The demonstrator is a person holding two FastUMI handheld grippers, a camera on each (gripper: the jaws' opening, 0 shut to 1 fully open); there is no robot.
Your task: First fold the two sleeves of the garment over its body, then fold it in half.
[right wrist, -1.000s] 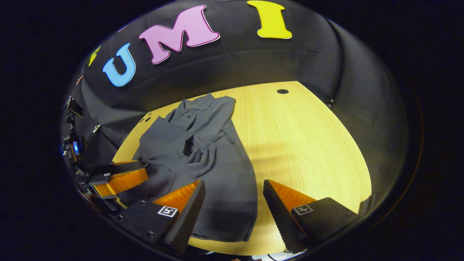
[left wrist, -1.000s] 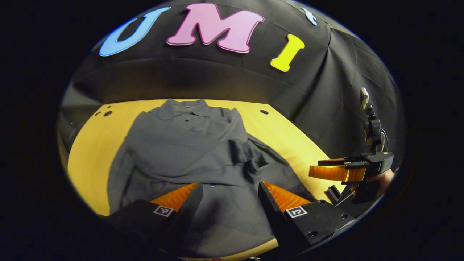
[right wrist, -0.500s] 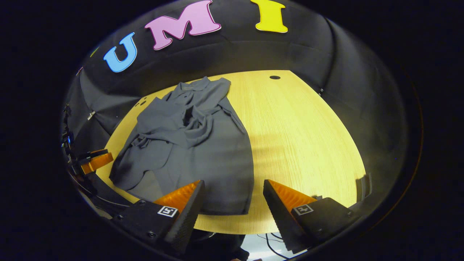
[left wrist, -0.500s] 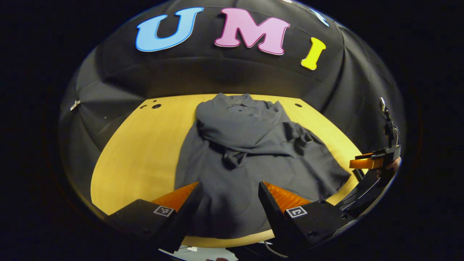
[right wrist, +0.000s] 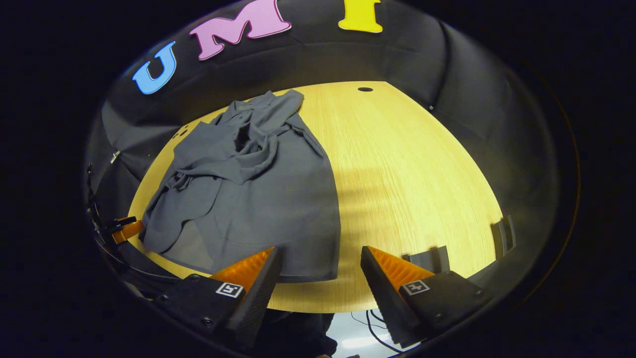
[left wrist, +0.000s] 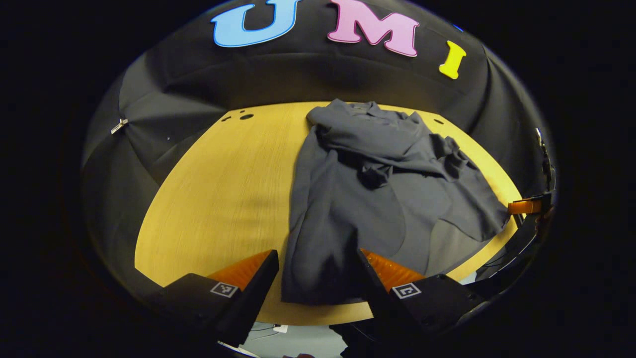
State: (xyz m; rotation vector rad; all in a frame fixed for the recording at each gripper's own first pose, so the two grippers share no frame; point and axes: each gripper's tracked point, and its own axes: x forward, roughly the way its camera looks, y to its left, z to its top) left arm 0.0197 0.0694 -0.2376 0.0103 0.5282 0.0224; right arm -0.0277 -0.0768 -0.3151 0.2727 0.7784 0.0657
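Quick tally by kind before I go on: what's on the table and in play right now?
Dark grey collared garment, lying on the table: 1
Light wooden table: 1
Grippers, left gripper and right gripper, both open and holding nothing: 2
Total: 4

Dim booth, sharp centre, fisheye-warped edges

Far tongs [left wrist: 527, 206] sit cut off at the view's rim.

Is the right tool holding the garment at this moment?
No. In the right gripper view the right tool is open, and the garment lies flat on the table, free of both fingers.
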